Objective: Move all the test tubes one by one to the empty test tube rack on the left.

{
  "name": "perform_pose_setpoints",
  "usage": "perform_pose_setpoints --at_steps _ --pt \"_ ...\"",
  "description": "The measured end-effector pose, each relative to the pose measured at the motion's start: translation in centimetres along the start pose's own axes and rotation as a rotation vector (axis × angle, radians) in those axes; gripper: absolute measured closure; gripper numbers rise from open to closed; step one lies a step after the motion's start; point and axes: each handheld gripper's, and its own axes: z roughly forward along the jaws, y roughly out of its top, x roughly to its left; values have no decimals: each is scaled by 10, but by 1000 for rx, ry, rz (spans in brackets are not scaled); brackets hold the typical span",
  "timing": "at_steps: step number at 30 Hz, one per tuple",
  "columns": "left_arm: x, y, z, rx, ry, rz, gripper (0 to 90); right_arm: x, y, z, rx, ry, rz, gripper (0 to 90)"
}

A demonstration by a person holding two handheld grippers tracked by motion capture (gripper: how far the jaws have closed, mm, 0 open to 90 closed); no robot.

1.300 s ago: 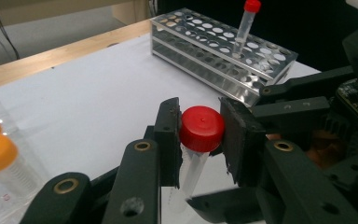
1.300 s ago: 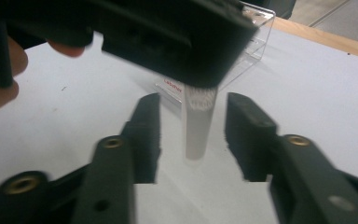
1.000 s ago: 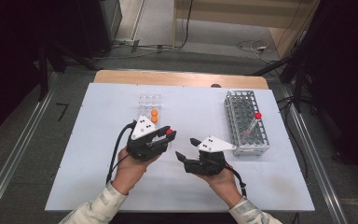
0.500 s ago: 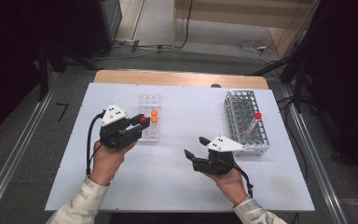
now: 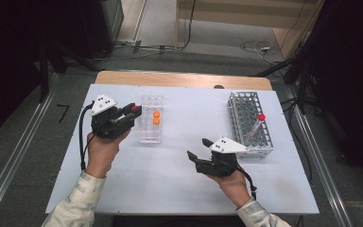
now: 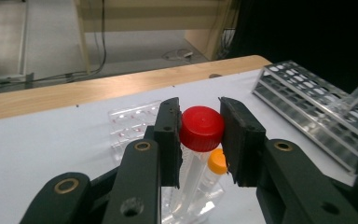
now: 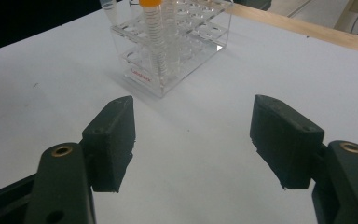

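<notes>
A: Leftward since the earlier frame goes the left gripper (image 5: 133,111), from mid-tabletop out to the near-left side of the clear rack (image 5: 151,118). Right gripper (image 5: 196,152) much where it was.

B: Jaws, left?

A: Narrow, clamped on the red-capped tube (image 6: 200,129). Cap sits squarely between the pads; the tube's body hangs down below them, long axis close to upright, tilted a little.

B: And where does the clear rack lie from those jaws?

A: Just ahead and below. Two orange-capped tubes (image 5: 156,117) already stand in it; one shows directly behind the held tube. Judgement: the tube's foot must line up over a free well, so the upright axis is what matters.

B: Right side?

A: Jaws wide, nothing between them, hovering over bare tabletop (image 5: 179,184). Clear rack lies well ahead of them; the left hand is far nearer. Metal rack (image 5: 246,118) stands beside the right hand, with one red-capped tube leaning in it.
</notes>
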Motion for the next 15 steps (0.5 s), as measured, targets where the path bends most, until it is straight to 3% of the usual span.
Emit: perform_pose_setpoints --at_steps 4,15 --pt "5 4 8 -10 7 -15 691 0 0 0 0 0 2 296" --pt "7 7 25 -10 43 5 691 -2 0 -1 -4 -2 9 300"
